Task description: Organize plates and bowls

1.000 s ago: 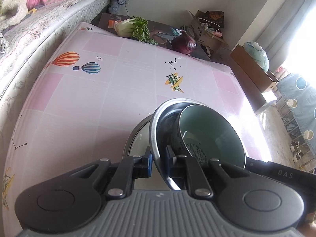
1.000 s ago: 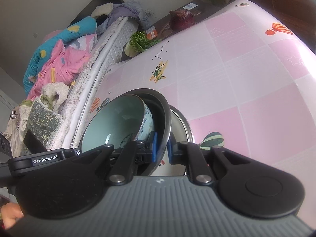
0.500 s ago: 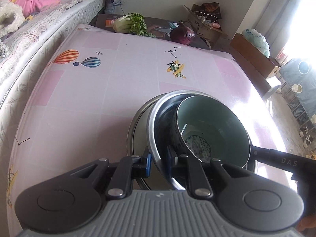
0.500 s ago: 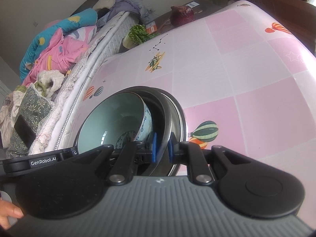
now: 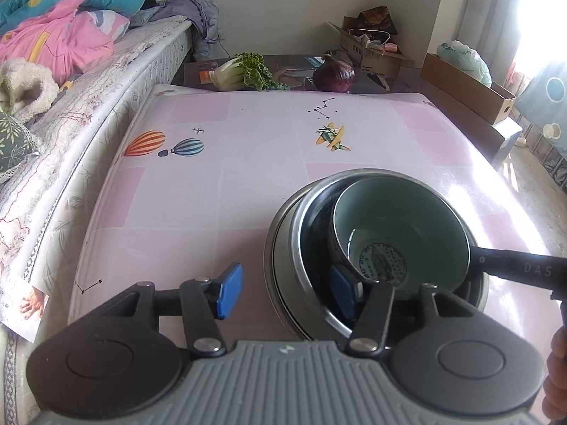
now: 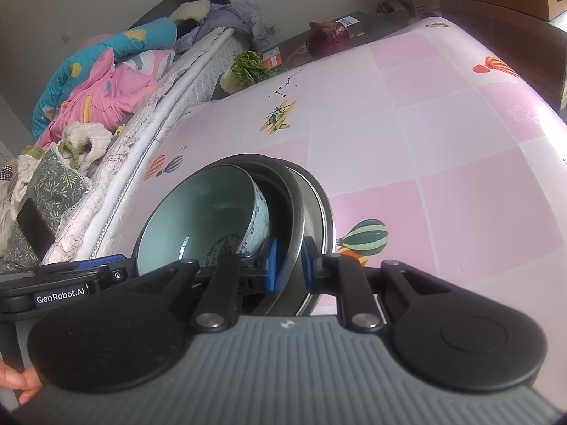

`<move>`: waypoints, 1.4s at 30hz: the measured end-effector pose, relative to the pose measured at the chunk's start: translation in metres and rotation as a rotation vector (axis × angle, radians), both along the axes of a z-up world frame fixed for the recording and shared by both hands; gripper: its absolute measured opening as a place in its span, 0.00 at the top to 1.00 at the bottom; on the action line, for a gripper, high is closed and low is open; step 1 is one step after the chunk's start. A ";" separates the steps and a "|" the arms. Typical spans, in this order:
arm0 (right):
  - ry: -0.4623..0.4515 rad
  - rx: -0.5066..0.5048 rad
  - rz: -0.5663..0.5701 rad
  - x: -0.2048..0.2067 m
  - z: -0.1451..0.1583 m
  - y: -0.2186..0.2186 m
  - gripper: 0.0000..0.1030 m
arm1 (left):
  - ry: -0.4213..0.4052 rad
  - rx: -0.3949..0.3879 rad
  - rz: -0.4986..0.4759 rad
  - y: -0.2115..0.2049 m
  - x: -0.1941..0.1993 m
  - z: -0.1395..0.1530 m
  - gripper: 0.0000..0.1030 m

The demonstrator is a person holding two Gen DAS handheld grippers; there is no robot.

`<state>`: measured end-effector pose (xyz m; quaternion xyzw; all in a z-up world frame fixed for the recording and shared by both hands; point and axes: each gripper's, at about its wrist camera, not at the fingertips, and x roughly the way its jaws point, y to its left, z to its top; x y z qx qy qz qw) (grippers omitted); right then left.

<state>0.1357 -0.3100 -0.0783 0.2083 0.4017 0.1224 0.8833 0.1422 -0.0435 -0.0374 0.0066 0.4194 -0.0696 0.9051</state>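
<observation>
A pale green ceramic bowl sits inside a steel bowl, which rests in a wider steel plate on the pink table. My left gripper is open, its jaws wide apart astride the steel bowl's near rim, one pad outside and one inside. My right gripper holds the opposite rim of the steel bowl, with the green bowl leaning inside it and the plate beneath.
A bed with pink and blue bedding runs along the table's left side. A leafy cabbage and a red cabbage lie on a dark box past the far edge. Cardboard boxes stand at the right.
My left gripper has opened and let go of the steel bowl's rim. The stacked bowls came down from a tilt onto the steel plate. The right gripper stays clamped.
</observation>
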 end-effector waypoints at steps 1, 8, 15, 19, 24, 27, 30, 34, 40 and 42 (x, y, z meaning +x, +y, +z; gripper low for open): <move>0.003 0.014 -0.004 -0.001 0.000 -0.002 0.85 | -0.004 0.002 -0.002 0.000 -0.001 0.002 0.41; -0.012 0.058 -0.031 -0.016 0.003 -0.008 0.81 | -0.034 0.051 0.008 -0.002 -0.009 0.007 0.27; -0.014 0.094 -0.030 -0.027 0.005 -0.015 0.67 | -0.048 0.073 0.032 0.000 -0.014 0.011 0.26; -0.045 0.073 -0.040 -0.036 0.015 -0.025 0.55 | -0.058 0.089 0.039 -0.001 -0.016 0.014 0.24; -0.079 0.069 -0.030 -0.049 0.027 -0.037 0.47 | -0.083 0.102 0.044 -0.002 -0.022 0.021 0.18; -0.104 0.023 -0.011 -0.061 0.034 -0.037 0.39 | -0.104 0.123 0.048 -0.005 -0.028 0.025 0.13; -0.126 -0.040 0.011 -0.077 0.041 -0.032 0.28 | -0.122 0.151 0.051 -0.009 -0.035 0.028 0.09; -0.139 -0.103 0.015 -0.096 0.047 -0.022 0.19 | -0.134 0.125 0.041 -0.010 -0.047 0.031 0.04; -0.160 -0.172 -0.018 -0.111 0.056 -0.010 0.09 | -0.161 0.115 0.101 -0.007 -0.070 0.030 0.00; -0.164 -0.195 -0.026 -0.113 0.059 -0.006 0.03 | -0.150 0.110 0.133 -0.003 -0.074 0.028 0.00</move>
